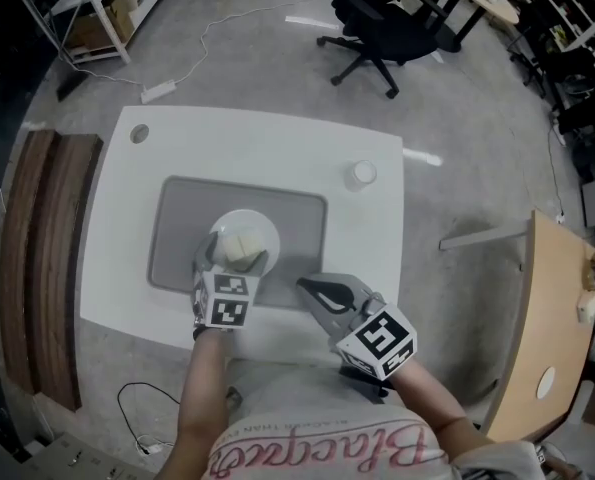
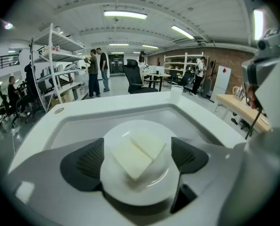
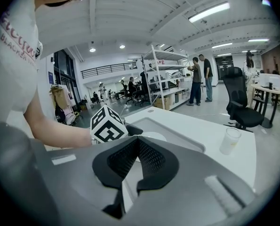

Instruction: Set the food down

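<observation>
A white plate (image 1: pixel 247 230) with two pale slabs of food (image 1: pixel 239 248) rests on the grey tray (image 1: pixel 297 228) on the white table (image 1: pixel 117 228). My left gripper (image 1: pixel 237 256) stands round the plate's near half, open, one pad on each side of the rim. In the left gripper view the plate (image 2: pixel 140 187) and food (image 2: pixel 137 154) lie between the dark pads (image 2: pixel 83 161), at the left gripper (image 2: pixel 142 158). My right gripper (image 1: pixel 310 288) hovers at the tray's near right corner, shut and holding nothing; its pads meet in the right gripper view (image 3: pixel 137 161).
A clear plastic cup (image 1: pixel 362 174) stands on the table beyond the tray's far right corner, also seen as the cup (image 3: pixel 230 140). A black office chair (image 1: pixel 382 23) is behind the table, a wooden bench (image 1: pixel 37 258) at left, a wooden desk (image 1: pixel 547 338) at right.
</observation>
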`<state>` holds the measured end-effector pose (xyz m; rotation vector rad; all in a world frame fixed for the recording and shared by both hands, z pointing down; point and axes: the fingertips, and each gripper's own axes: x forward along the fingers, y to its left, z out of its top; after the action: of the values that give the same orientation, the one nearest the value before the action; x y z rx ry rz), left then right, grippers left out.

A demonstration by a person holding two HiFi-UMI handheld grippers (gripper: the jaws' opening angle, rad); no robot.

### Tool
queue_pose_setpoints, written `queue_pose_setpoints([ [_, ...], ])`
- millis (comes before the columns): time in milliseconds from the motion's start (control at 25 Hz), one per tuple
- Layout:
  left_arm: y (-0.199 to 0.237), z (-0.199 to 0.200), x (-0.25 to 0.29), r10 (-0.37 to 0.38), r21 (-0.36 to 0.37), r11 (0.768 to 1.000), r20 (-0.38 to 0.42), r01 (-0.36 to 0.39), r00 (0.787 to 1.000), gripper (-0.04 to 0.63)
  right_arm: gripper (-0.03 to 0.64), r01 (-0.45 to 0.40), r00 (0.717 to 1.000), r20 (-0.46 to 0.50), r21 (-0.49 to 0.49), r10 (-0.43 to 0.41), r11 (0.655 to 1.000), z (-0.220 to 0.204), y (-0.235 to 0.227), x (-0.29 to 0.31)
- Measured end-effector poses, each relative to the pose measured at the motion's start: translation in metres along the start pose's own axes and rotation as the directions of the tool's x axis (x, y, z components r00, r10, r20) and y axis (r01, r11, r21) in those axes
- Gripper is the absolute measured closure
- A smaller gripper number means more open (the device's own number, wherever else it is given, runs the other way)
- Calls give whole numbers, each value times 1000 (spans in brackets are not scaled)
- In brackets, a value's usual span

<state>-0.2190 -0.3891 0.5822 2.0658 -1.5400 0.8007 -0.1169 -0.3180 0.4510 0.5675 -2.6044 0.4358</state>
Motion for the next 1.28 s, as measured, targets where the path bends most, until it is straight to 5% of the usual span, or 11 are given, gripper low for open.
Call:
queue_pose_setpoints([
  [360,-1,34,-48,41,-83,996,147,-29,988,143,615,-21,998,58,30,19,999,6,4,-8],
  [480,-5,31,-66,54,-106,994,164,-37,985,208,615,-5,996,84,-10,6,1000,12,5,-14],
  [880,-31,47,-129,108,-111,991,303,-78,947,583,617,5,991,131,-120,11,993,17,18,-38],
  [1280,-69,42,-175,120,-50,993,357,-110,926,597,617,-37,981,188,-109,57,993,15,43,-66],
])
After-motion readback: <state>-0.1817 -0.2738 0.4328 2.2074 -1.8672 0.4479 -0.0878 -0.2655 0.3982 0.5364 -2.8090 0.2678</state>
